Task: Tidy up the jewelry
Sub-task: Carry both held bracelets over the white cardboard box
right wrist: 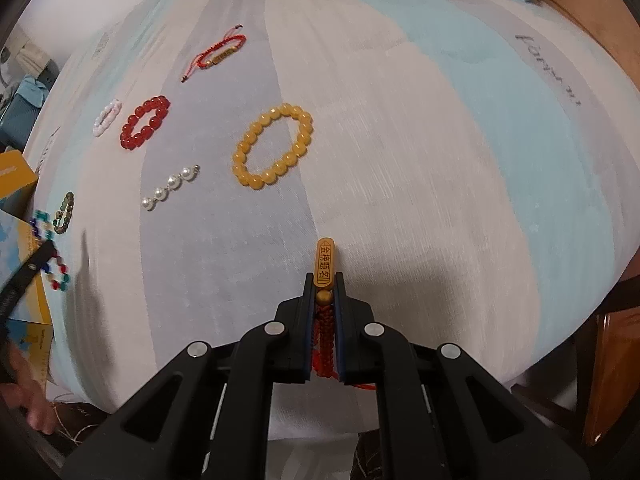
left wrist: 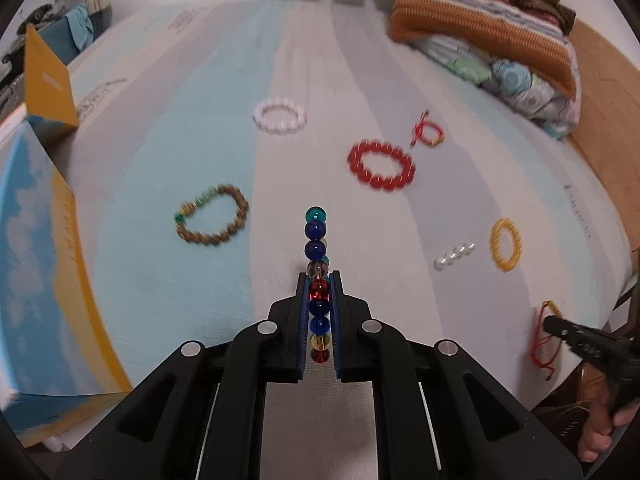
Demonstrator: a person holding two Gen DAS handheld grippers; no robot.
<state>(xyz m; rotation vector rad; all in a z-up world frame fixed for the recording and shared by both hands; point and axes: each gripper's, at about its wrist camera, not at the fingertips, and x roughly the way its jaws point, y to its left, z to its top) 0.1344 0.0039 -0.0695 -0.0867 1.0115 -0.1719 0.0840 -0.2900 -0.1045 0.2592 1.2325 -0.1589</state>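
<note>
My left gripper [left wrist: 319,280] is shut on a multicoloured glass-bead bracelet [left wrist: 316,236], held edge-on above the striped bed sheet [left wrist: 168,280]; it also shows in the right wrist view [right wrist: 50,248]. My right gripper [right wrist: 324,280] is shut on a red cord bracelet with a gold engraved charm [right wrist: 325,262], also seen in the left wrist view [left wrist: 544,336]. On the sheet lie a yellow bead bracelet [right wrist: 272,146], a red bead bracelet [left wrist: 380,165], a pale pink bracelet [left wrist: 279,115], a brown wooden bracelet [left wrist: 212,216], a pearl strand [right wrist: 170,186] and a small red cord bracelet [right wrist: 216,56].
A blue-and-yellow box [left wrist: 44,280] with an open lid [left wrist: 48,80] stands at the left edge of the bed. Folded striped blankets [left wrist: 484,20] are piled at the far right. A wooden bed frame [right wrist: 616,380] borders the right side.
</note>
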